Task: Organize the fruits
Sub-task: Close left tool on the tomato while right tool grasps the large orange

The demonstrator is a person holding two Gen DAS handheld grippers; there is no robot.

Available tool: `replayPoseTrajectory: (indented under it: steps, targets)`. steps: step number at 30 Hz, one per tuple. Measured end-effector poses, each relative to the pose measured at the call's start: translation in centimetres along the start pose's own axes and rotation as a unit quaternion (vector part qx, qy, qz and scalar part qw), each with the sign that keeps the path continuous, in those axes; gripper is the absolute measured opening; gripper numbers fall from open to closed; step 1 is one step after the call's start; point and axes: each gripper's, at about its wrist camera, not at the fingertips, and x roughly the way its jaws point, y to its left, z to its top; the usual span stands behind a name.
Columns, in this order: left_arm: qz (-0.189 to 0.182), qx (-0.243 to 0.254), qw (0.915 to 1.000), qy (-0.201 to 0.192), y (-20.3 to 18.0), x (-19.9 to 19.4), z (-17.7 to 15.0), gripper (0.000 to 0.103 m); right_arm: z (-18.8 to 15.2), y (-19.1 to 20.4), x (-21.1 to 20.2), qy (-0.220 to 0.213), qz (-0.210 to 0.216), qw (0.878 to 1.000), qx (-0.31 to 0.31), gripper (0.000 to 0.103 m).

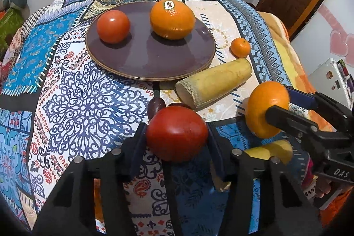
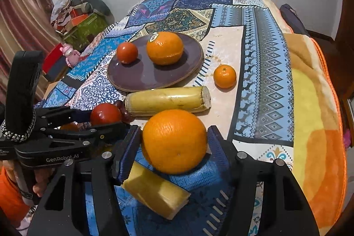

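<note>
Nearest to me, the left gripper (image 1: 177, 136) is clamped on a tomato (image 1: 176, 133), and the right gripper (image 2: 174, 143) is clamped on an orange (image 2: 174, 140); both fruits seem to hang just above the bench (image 2: 261, 72) rather than rest on it. Under the orange lies a cut yellow piece (image 2: 154, 191), so a low carry could clip it and knock it off the cloth's near edge. Both fruits are round and smooth, held only at their sides, and I judge either could roll out of the pads if the grip slackens. The two grippers sit close together, and heading for one target at once risks a bump. Just past them a few dark grapes (image 2: 124, 112) and a longer yellow stalk (image 2: 168, 100) lie across the way, the stalk right beside the plate (image 2: 141, 79). A small mandarin (image 2: 224, 76) sits to the right. The plate already carries a tomato and a big stickered orange (image 2: 164, 48), so dropping fruit there may nudge them.
</note>
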Motion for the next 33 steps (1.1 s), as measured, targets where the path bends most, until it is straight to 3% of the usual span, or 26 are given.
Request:
replayPoseTrajectory:
  steps: [1, 2, 3, 7, 8, 12, 18, 23, 33]
  targets:
    - [0.0, -0.002, 1.0, -0.001, 0.1, -0.1, 0.0, 0.052, 0.2, 0.1, -0.1, -0.003, 0.002, 1.0, 0.0, 0.047]
    - [0.0, -0.002, 1.0, -0.002, 0.1, -0.2, 0.0, 0.052, 0.4, 0.1, -0.4, -0.007, 0.006, 1.0, -0.001, 0.026]
    - [0.001, -0.002, 1.0, -0.005, 0.1, -0.4, 0.0, 0.052, 0.7, 0.2, -0.5, -0.004, 0.013, 1.0, -0.001, 0.015]
    - [0.005, 0.001, 0.9999, -0.014, -0.1, -1.0, -0.1, 0.052, 1.4, 0.5, -0.2, 0.005, 0.012, 1.0, -0.011, 0.016]
    - [0.006, 0.002, 0.9998, -0.018, -0.1, -1.3, -0.1, 0.052, 1.3, 0.5, 0.0, 0.011, 0.01, 1.0, -0.009, 0.019]
    - [0.01, 0.007, 0.9994, -0.033, -0.3, -2.5, -0.1, 0.052, 0.5, 0.1, 0.6, 0.019, 0.02, 1.0, 0.01, 0.051]
    - [0.014, 0.014, 0.9984, -0.053, -0.5, -4.0, 0.0, 0.052, 0.2, 0.3, 2.7, 0.048, 0.015, 0.999, 0.006, 0.064]
    - [0.015, 0.013, 0.998, -0.06, -0.4, -4.7, 0.1, 0.052, 0.2, 0.6, 4.7, 0.064, 0.006, 0.998, 0.002, 0.065]
    - [0.017, 0.007, 0.9972, -0.073, 0.3, -5.9, 0.3, 0.052, 0.0, 0.6, 3.8, 0.04, -0.003, 0.999, -0.003, 0.062]
